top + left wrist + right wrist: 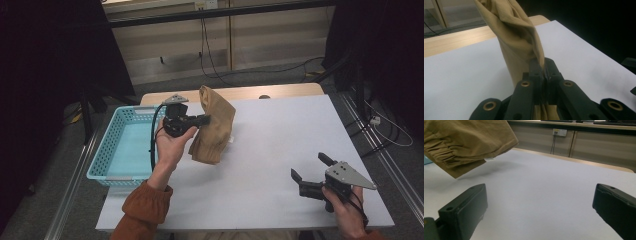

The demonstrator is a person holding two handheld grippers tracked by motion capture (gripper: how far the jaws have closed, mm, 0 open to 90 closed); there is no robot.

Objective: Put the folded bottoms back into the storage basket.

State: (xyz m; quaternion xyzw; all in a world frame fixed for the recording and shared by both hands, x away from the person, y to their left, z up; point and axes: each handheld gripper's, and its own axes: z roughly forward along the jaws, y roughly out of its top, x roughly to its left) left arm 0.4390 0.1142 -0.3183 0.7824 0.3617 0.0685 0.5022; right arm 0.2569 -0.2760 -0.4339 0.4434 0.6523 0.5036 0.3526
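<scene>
A: Where's the cloth (212, 127) right now?

B: You have it pinched in your left gripper (202, 120), jaws clamped tight on a fold of it. It hangs clear above the table (280, 145), long axis running up and down, the bunched cuff end lowest. In the right gripper view the cloth (466, 142) floats with its shadow on the white top beneath it.

A: And the basket (107, 150)?

B: It sits just left of your left hand (170, 145), at the table's left edge. The part of the inside you can see is bare, blue floor only. The cloth hangs to the right of its rim, not over it.

A: So which way do I go?

B: Likely leftward, carrying the cloth over the near rim until the low end is above the basket floor. That's my guess from the layout.

A: My right gripper (310, 175)?

B: Resting near the table's front right corner, jaws wide apart with nothing between them, well away from the cloth. Your left is much the nearer.
</scene>
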